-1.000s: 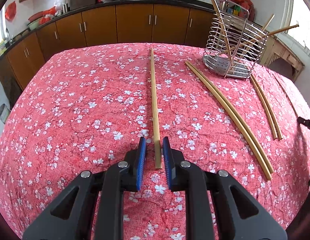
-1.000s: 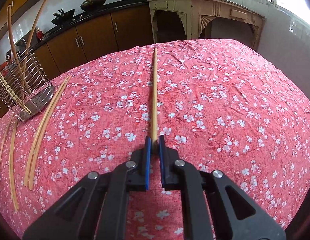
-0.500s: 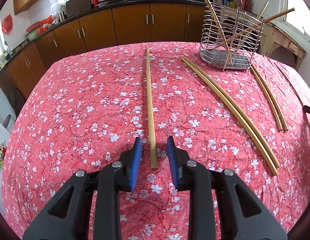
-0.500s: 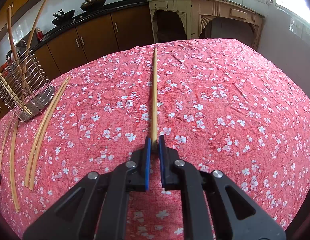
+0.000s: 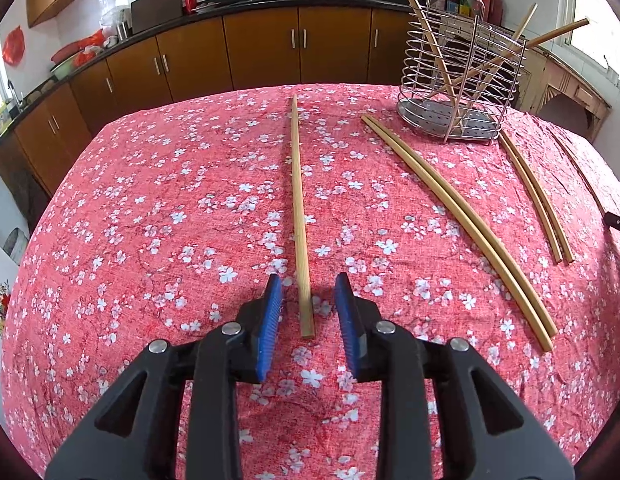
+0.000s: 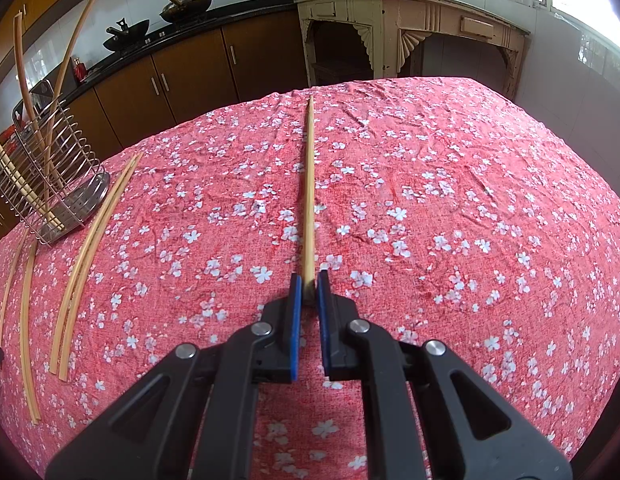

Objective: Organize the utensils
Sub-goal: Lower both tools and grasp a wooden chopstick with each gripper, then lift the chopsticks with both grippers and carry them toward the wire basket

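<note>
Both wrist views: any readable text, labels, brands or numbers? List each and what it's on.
None can be read.
Packages behind the wire utensil rack: print too blurred to read.
Containers on the cream side table: labels too small to read.
Red bottle on the counter: no legible label.
Grippers, chopsticks and floral tablecloth: no text.

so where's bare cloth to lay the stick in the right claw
Widest: the tablecloth right of the held chopstick. Also free: left of the lone chopstick by the left claw. Crowded near the wire holder, with chopstick pairs alongside.
</note>
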Motion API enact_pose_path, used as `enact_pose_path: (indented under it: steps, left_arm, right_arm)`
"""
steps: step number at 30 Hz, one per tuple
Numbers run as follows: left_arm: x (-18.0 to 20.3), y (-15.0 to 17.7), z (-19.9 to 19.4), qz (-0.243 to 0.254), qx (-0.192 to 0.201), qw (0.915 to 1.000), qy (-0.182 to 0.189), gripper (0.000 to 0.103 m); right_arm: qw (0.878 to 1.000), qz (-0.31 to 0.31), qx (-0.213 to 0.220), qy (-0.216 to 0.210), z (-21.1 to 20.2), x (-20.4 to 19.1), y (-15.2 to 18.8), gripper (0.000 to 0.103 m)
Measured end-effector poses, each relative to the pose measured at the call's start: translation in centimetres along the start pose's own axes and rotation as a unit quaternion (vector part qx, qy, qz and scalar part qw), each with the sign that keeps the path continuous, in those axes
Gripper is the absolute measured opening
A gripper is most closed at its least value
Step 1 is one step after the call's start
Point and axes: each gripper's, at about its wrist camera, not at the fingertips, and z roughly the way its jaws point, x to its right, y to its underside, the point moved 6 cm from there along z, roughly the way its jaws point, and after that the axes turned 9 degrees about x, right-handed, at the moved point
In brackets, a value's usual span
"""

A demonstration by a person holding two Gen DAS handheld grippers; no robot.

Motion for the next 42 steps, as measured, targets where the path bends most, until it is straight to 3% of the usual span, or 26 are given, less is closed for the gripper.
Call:
enact_pose_path:
  steps: [19,23,27,30,34,42]
  left_arm:
    - [0.1,0.2,-0.2,0.004,0.000,1.0000,-0.007,0.028]
    - [0.5,0.8,-0.9,0.016,0.001,0.9999,-0.001,0.009]
    - [0.3,1.2,-1.5,0.018,-0.001,0.9998,0.006,0.008]
    - [-0.2,0.7,-2.8,0.010,0.020,0.9997,0.014,0.007]
    - [-0.9,-1.3,-6.0,-0.001,0.082,0.9964,0.021,0.007]
    - [-1.5,-6.5,-11.4,-0.022,0.197,0.9800,0.020,0.007]
  right_arm:
    - [1.000,-0.001,0.000,0.001,0.0,0.0,0.0,0.008]
    - [1.000,0.000,0.001,-0.004,-0.2,0.0,0.0,0.008]
    - [1.000,0.003,0.020,-0.010,-1.4,0.5,-0.1,0.008]
    - [0.998,-0.009,0.056,-0.004,-3.3,0.8,-1.1,0.008]
    - [0.993,-0.028,0.118,0.004,-6.6,0.8,-3.4,0.007]
    - [0.975,-0.042,0.219,-0.002,-12.5,-0.2,-8.2,0.007]
